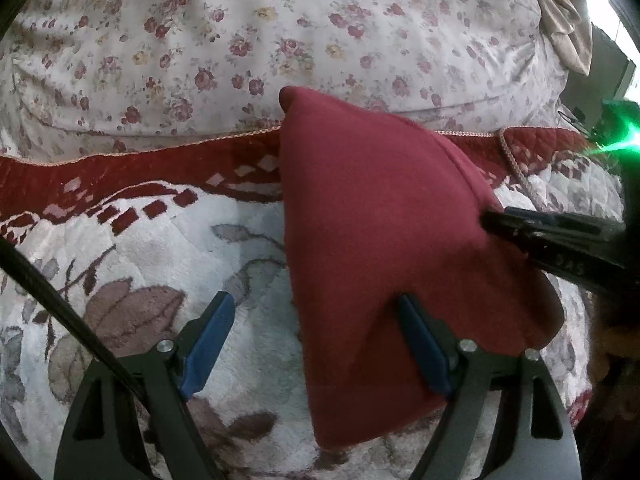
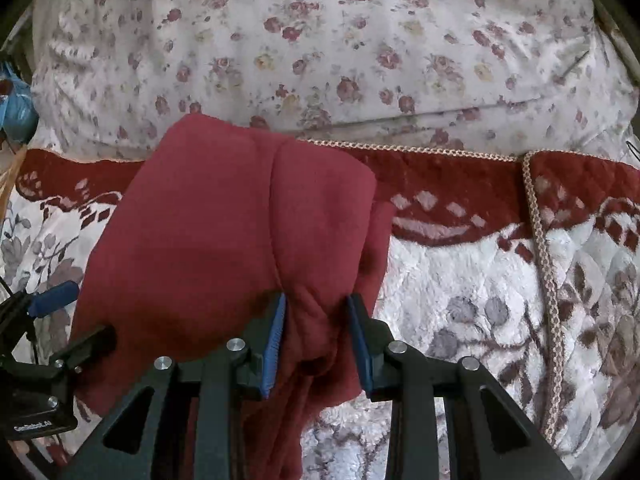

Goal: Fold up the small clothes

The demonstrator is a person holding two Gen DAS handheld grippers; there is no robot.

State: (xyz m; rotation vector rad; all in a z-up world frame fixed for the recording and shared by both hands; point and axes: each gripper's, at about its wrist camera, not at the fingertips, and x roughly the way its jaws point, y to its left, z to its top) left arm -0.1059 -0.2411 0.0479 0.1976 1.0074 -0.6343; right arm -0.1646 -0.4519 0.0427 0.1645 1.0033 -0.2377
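A dark red fleece garment (image 1: 372,248) lies partly folded on a floral blanket; it also shows in the right wrist view (image 2: 224,224). My left gripper (image 1: 316,312) is open, its right finger over the garment's left edge, its left finger over the blanket, holding nothing. My right gripper (image 2: 316,312) is shut on a bunched fold of the garment's near right edge. The right gripper also shows in the left wrist view (image 1: 552,240) at the cloth's right edge. The left gripper shows in the right wrist view (image 2: 76,316) at the cloth's left side.
A white blanket (image 2: 460,280) with grey-brown leaves and a red border covers the surface. A flowered duvet (image 2: 340,48) is heaped behind it. A braided cord trim (image 2: 540,240) runs down the blanket at right. A black cable (image 1: 60,300) crosses the left.
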